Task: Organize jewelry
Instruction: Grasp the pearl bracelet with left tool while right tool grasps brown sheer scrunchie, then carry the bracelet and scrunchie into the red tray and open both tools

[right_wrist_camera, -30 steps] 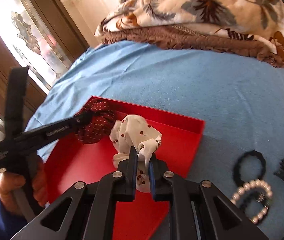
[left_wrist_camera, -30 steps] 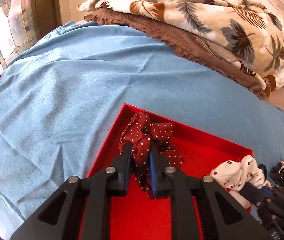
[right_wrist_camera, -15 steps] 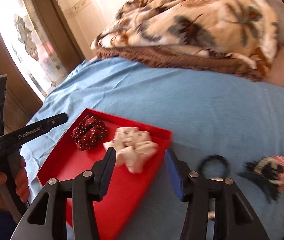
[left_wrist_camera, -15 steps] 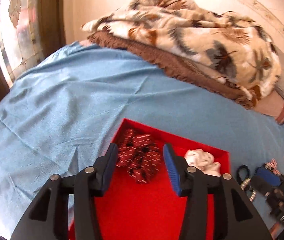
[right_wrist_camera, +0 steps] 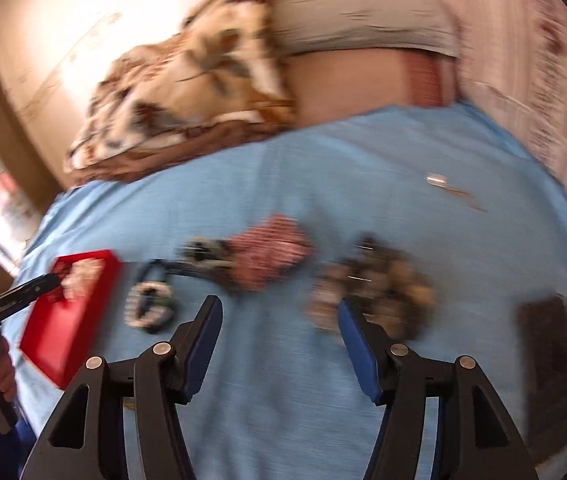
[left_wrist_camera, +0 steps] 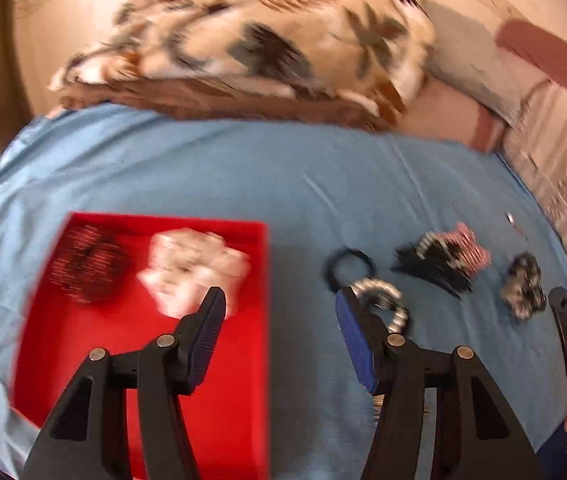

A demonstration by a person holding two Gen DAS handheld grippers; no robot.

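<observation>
A red tray [left_wrist_camera: 219,400] on the blue bedsheet holds a dark red dotted scrunchie [left_wrist_camera: 87,264] and a white scrunchie [left_wrist_camera: 195,268]. My left gripper [left_wrist_camera: 279,304] is open and empty above the tray's right edge. To its right lie a black hair tie [left_wrist_camera: 349,262], a pearl bracelet [left_wrist_camera: 387,296], a black-and-pink piece [left_wrist_camera: 443,256] and a mottled scrunchie [left_wrist_camera: 523,284]. My right gripper [right_wrist_camera: 277,308] is open and empty above the sheet, between the pink piece [right_wrist_camera: 271,256] and the mottled scrunchie [right_wrist_camera: 375,284]. The tray [right_wrist_camera: 55,340] shows at its left.
A folded leaf-print blanket [left_wrist_camera: 251,44] and pillows lie at the back of the bed. A dark flat object [right_wrist_camera: 551,364] lies on the sheet at the right. A small hair clip [right_wrist_camera: 437,180] lies farther back. The frames are motion-blurred.
Both grippers released their scrunchies into the tray, opened wide, and swung right, away from the tray toward the loose items on the sheet.
</observation>
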